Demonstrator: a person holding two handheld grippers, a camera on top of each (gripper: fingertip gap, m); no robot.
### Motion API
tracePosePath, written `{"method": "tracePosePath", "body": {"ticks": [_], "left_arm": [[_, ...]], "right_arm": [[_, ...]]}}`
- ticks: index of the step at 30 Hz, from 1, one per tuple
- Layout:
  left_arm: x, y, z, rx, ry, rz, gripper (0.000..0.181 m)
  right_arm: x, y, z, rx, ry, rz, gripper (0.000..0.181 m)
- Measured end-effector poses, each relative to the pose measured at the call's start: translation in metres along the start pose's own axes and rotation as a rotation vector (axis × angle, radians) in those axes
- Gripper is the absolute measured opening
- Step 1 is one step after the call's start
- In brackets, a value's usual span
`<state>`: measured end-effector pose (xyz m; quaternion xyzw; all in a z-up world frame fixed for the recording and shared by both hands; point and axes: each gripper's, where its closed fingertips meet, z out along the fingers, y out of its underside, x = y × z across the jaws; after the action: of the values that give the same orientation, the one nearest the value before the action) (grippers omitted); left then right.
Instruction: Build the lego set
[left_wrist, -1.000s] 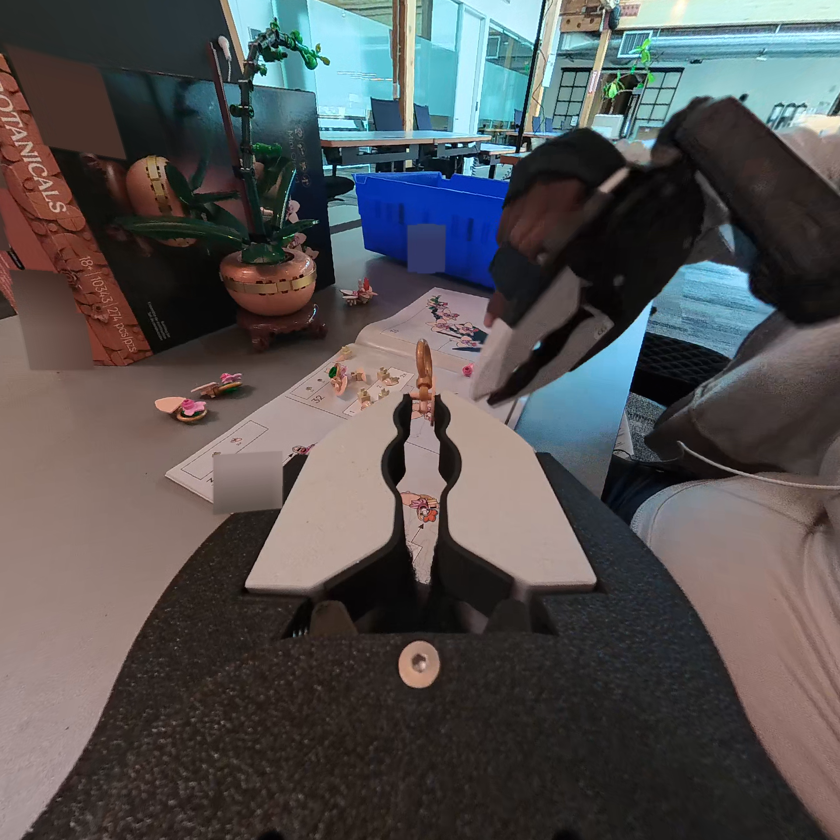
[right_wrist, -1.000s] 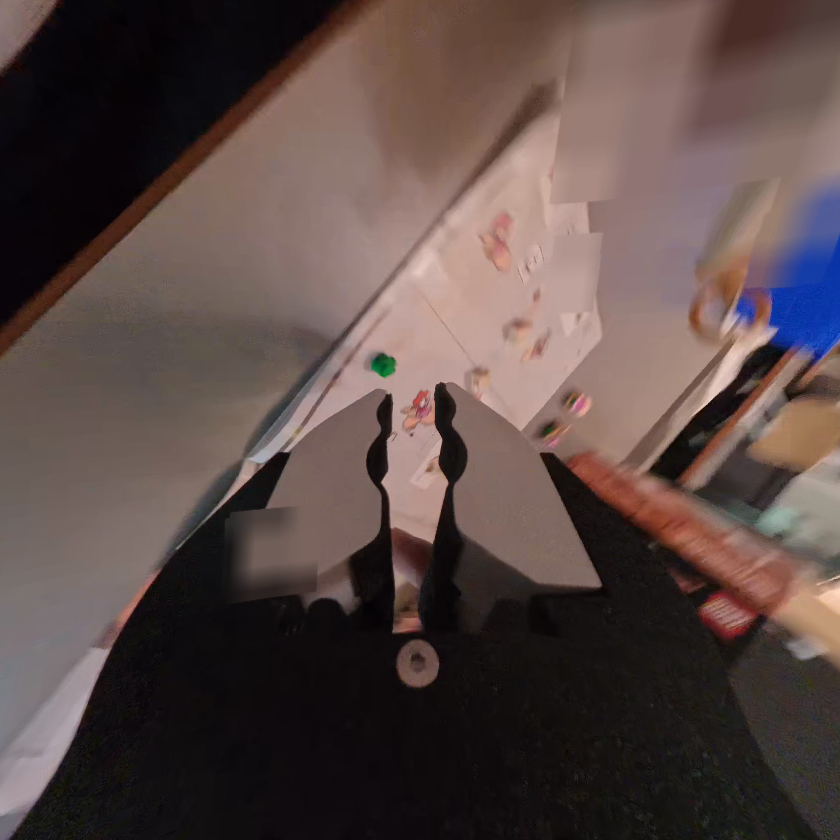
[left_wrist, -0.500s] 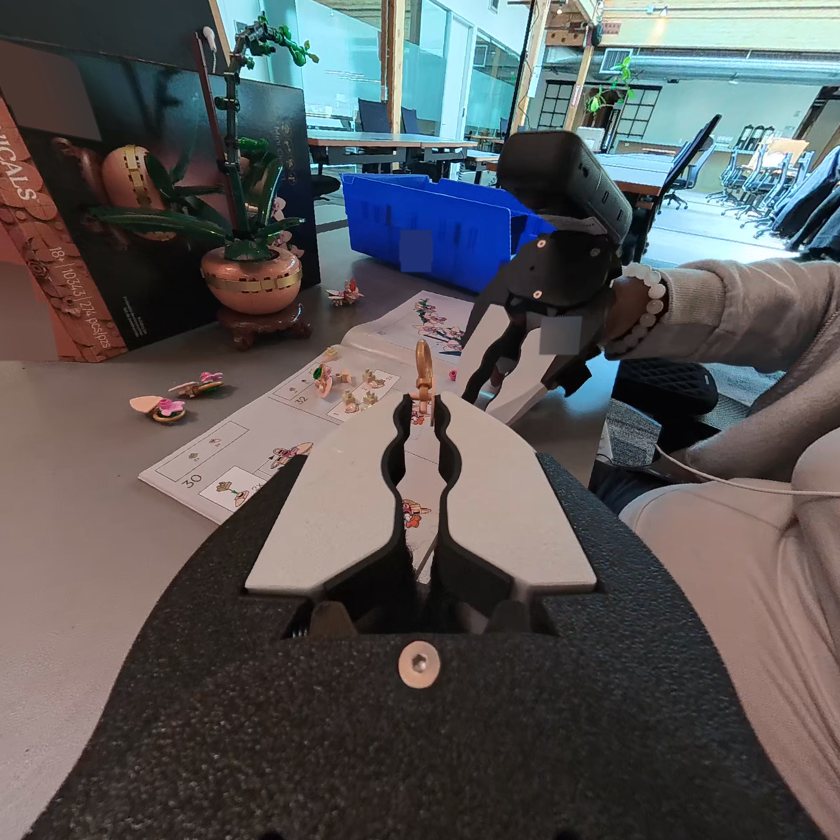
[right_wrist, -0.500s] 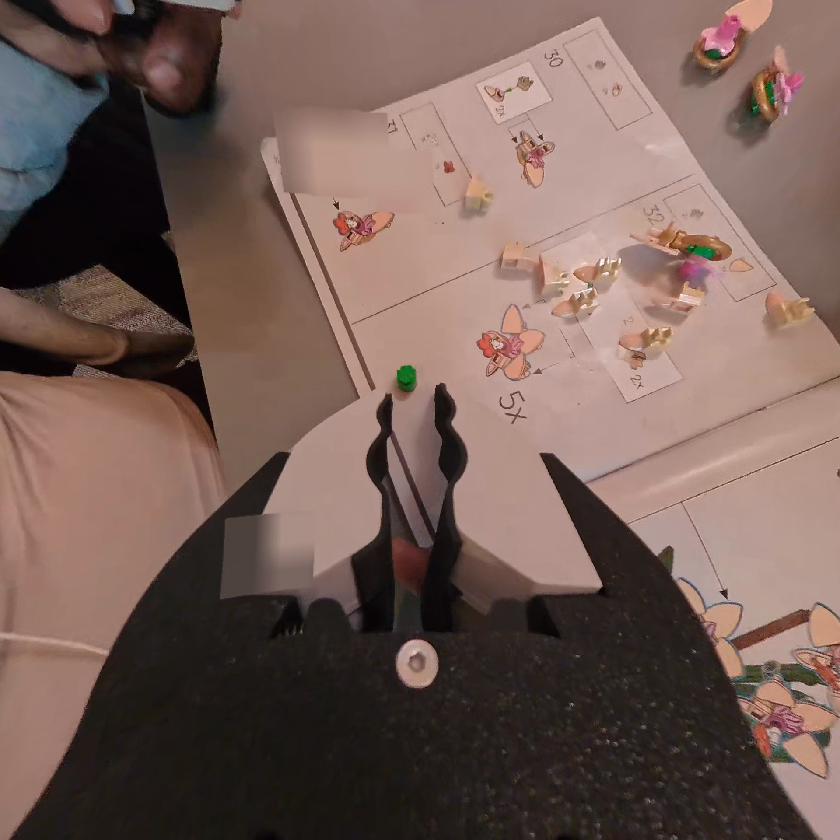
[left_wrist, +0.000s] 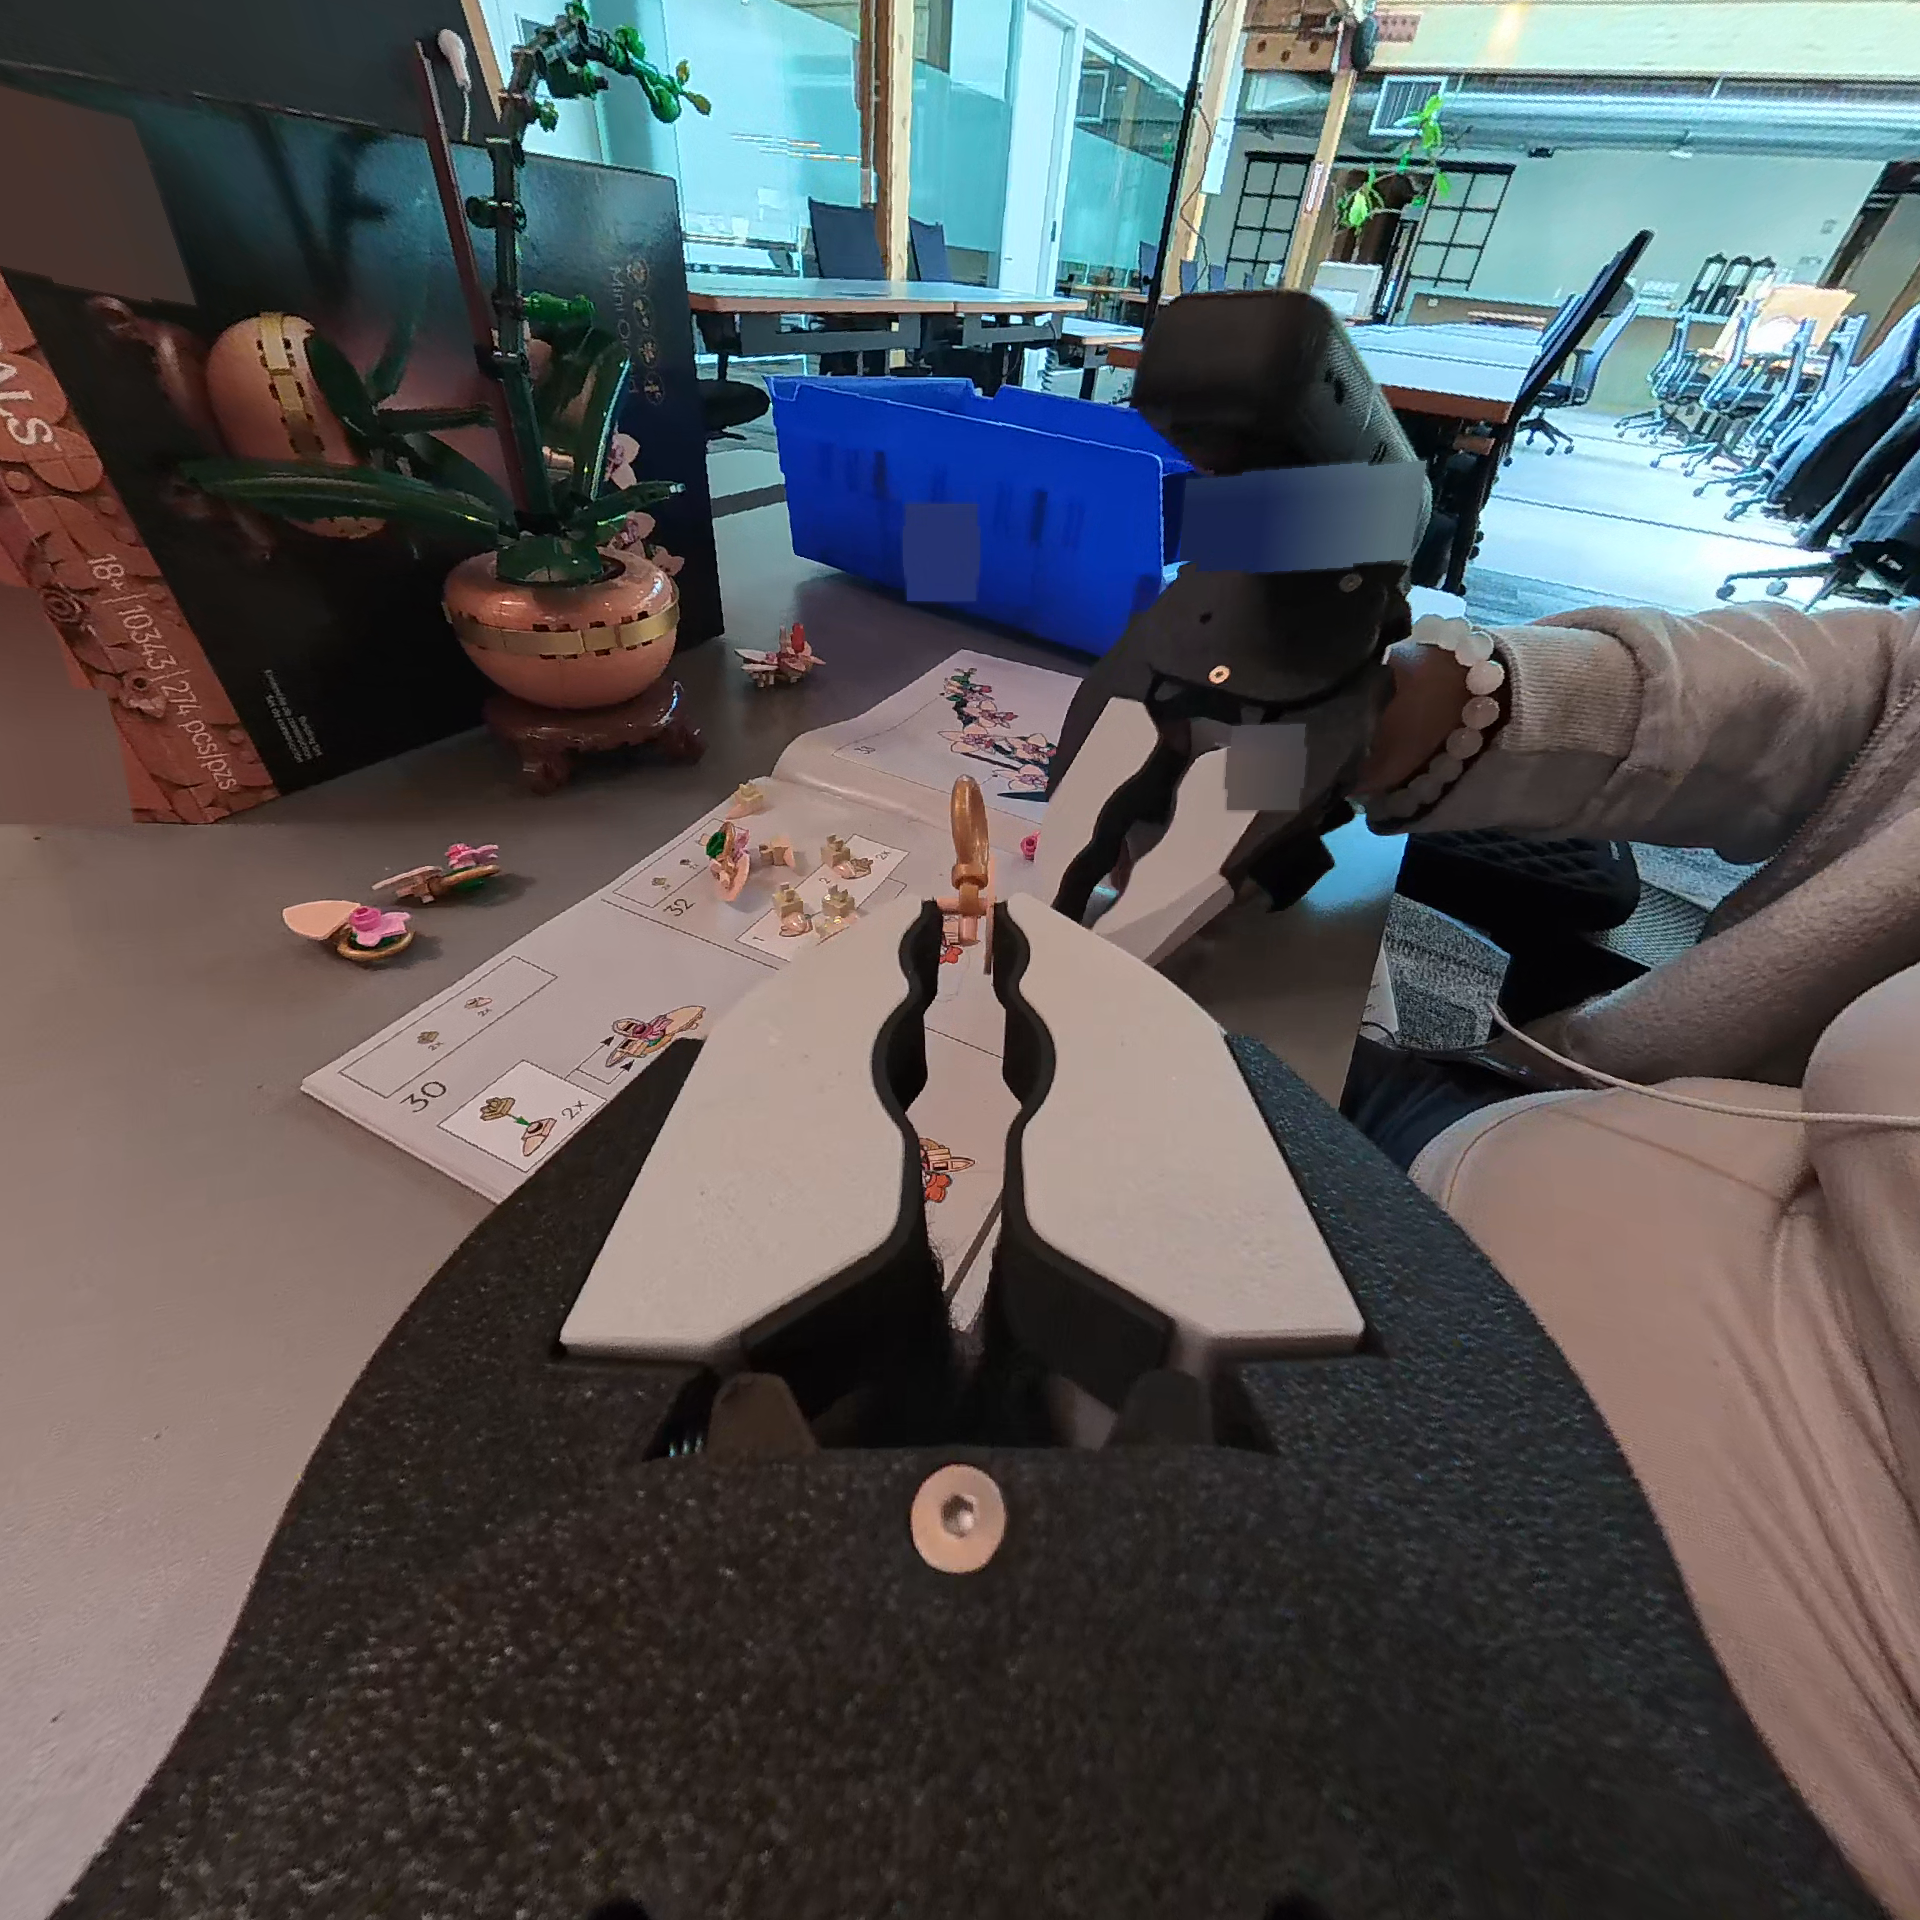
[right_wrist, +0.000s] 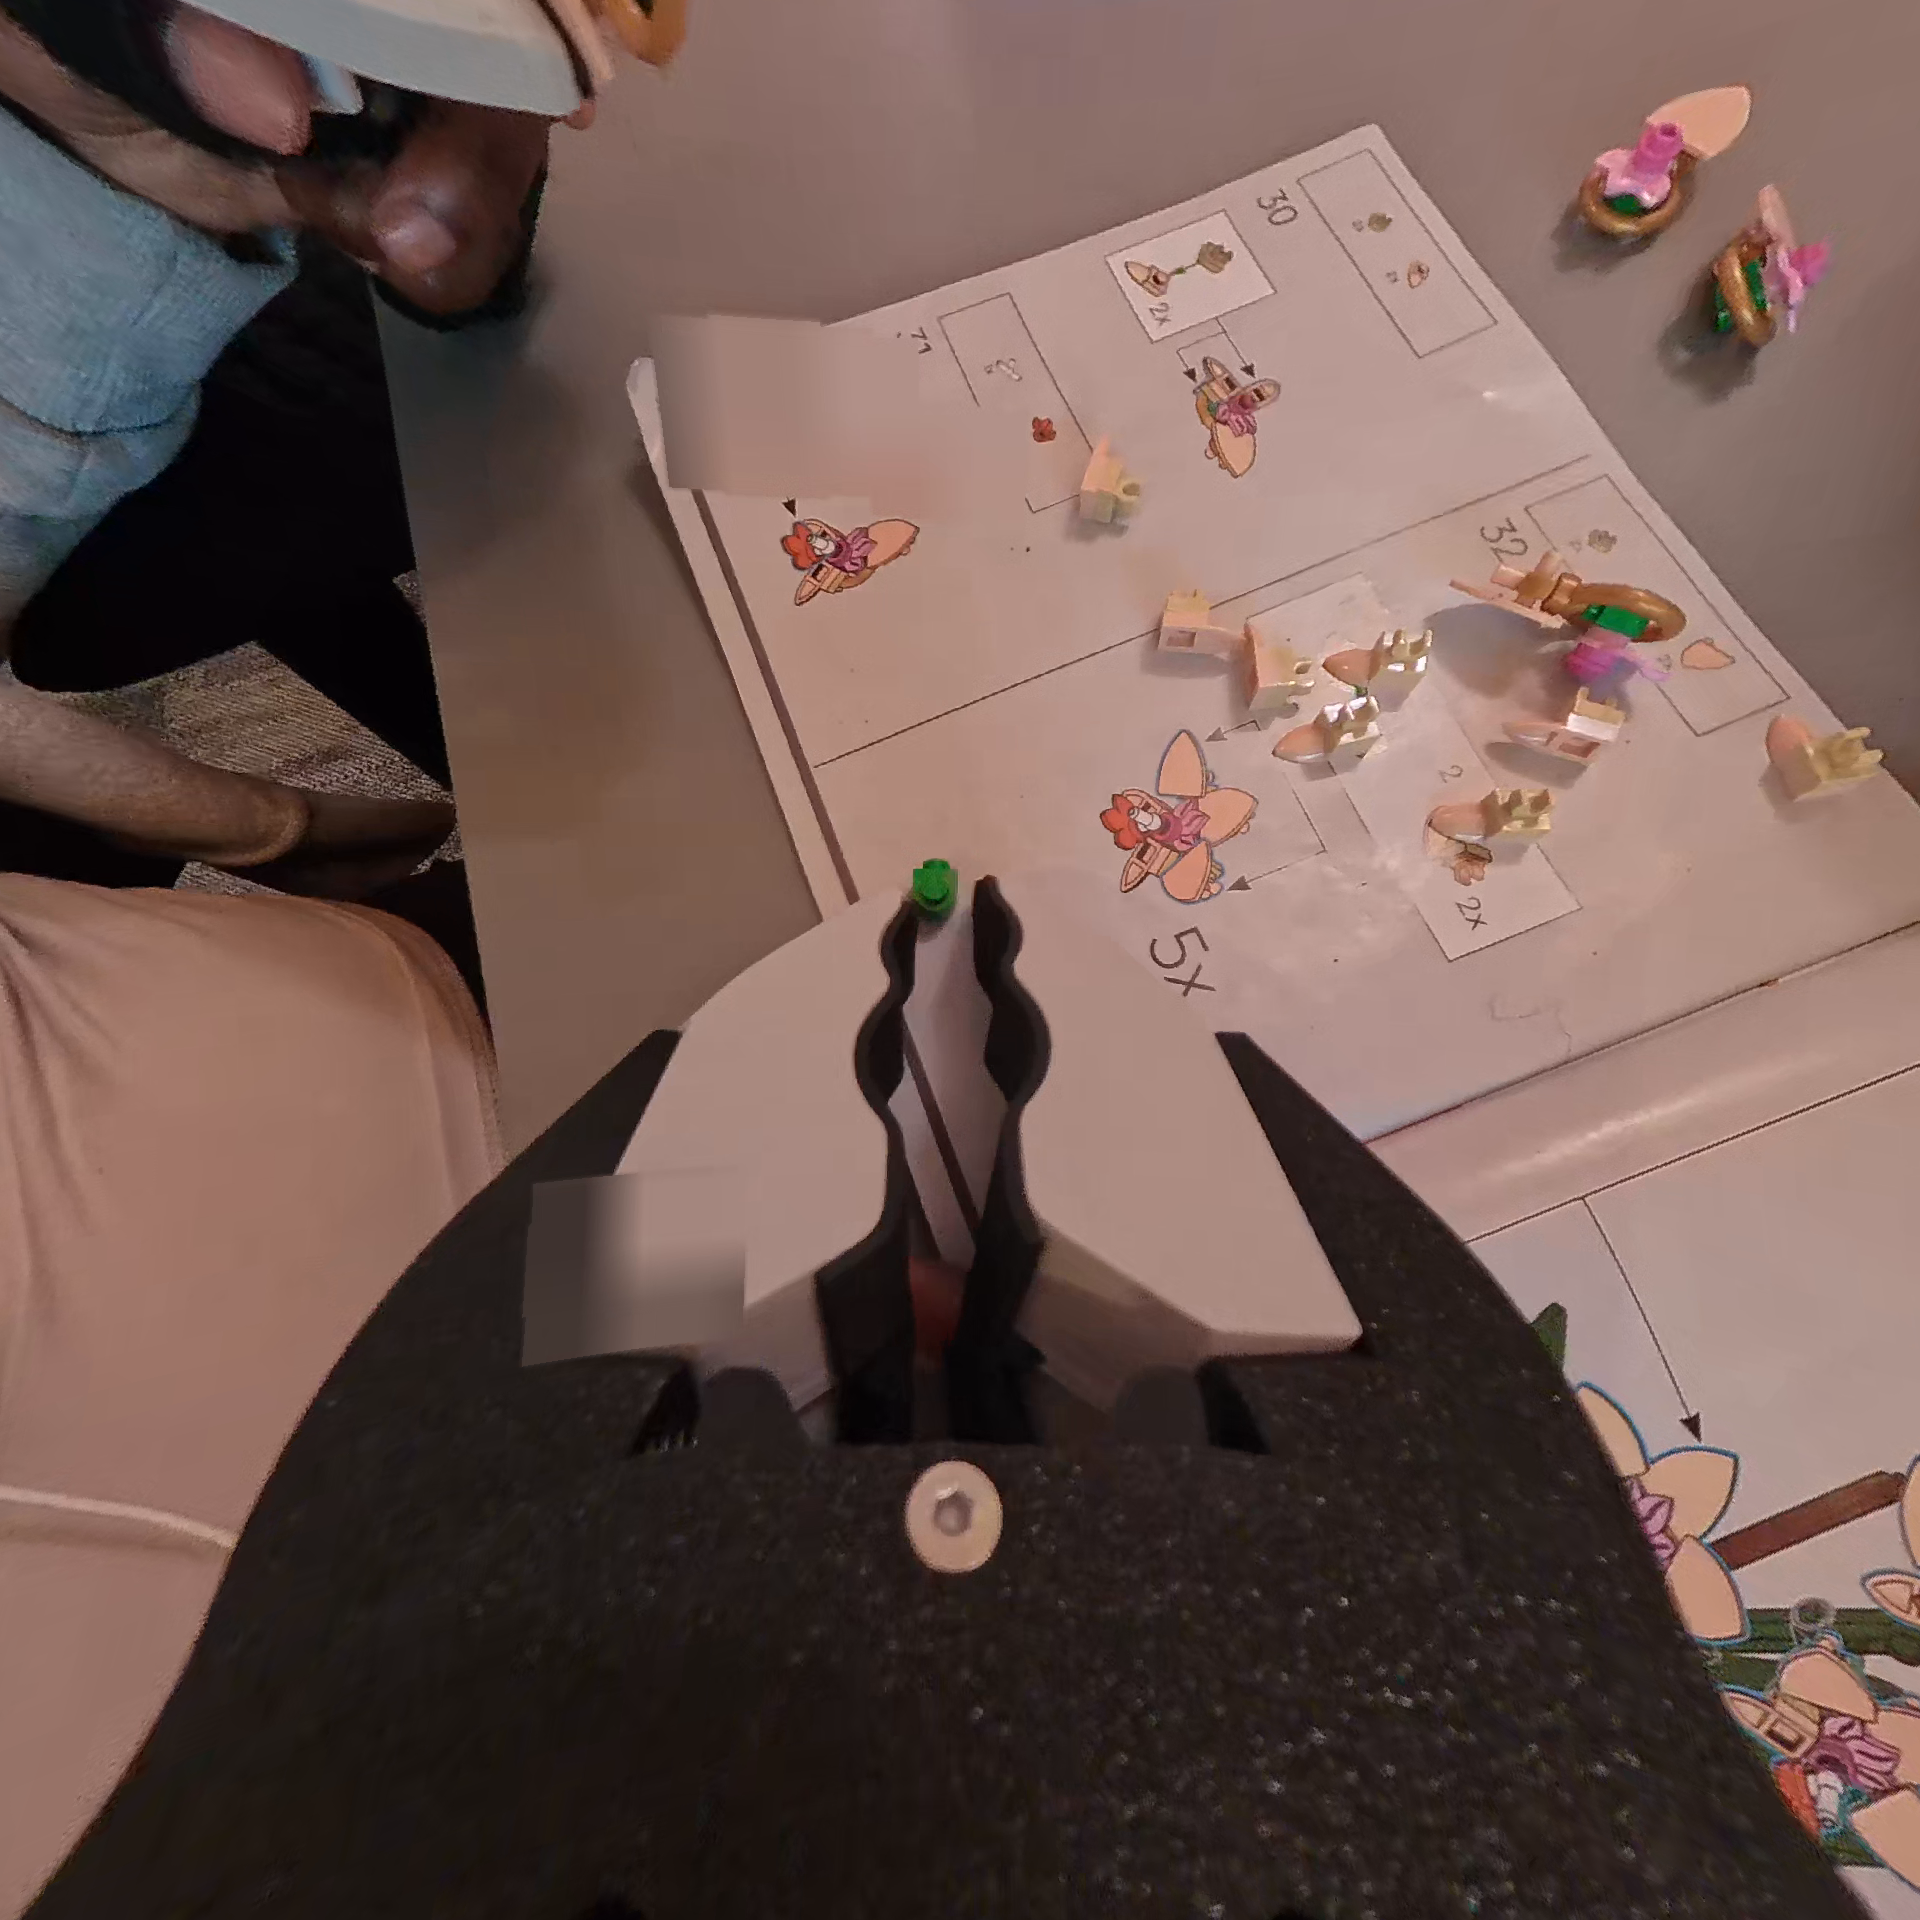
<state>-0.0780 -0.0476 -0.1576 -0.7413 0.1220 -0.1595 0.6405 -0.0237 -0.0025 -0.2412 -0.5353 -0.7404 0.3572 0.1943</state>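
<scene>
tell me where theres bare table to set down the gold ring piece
Bare grey table lies left of the instruction booklet, below the two loose flower assemblies. The booklet's upper page is crowded with small tan pieces, and the green stud sits near its edge.

Two tools (left_wrist: 961, 920) (right_wrist: 948, 899), one booklet (right_wrist: 935, 644), one green stud (right_wrist: 931, 887)

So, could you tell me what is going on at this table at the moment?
A person is building a Lego orchid with a gripper in each hand. The left gripper is shut on a gold ring piece, held up above the open booklet. The right gripper is open, its tips down at a small green stud on the booklet's edge. Loose petal pieces lie on the page, and the potted stem stands by the box.
</scene>
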Motion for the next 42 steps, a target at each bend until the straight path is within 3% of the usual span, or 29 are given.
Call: {"method": "tracePosePath", "body": {"ticks": [5, 10, 30, 37, 42], "left_arm": [[-0.0004, -0.0001, 0.0, 0.0, 0.0, -0.005, 0.009], [-0.0001, 0.0002, 0.0001, -0.002, -0.001, -0.001, 0.009], [0.0001, 0.0008, 0.0006, -0.007, -0.003, 0.005, 0.009], [0.0001, 0.0011, 0.0007, -0.009, -0.003, 0.006, 0.009], [0.0002, 0.0013, 0.001, -0.011, -0.003, 0.008, 0.009]], "right_arm": [[-0.0018, -0.0011, -0.0051, -0.046, -0.005, -0.065, 0.013], [-0.0014, 0.0025, -0.002, -0.107, 0.004, 0.01, 0.013], [-0.0025, -0.0027, -0.0009, -0.096, 0.075, 0.009, 0.007], [-0.0025, -0.0028, -0.0007, -0.106, 0.087, -0.007, 0.015], [-0.0024, -0.0001, 0.0017, -0.115, 0.086, -0.006, 0.008]]}}
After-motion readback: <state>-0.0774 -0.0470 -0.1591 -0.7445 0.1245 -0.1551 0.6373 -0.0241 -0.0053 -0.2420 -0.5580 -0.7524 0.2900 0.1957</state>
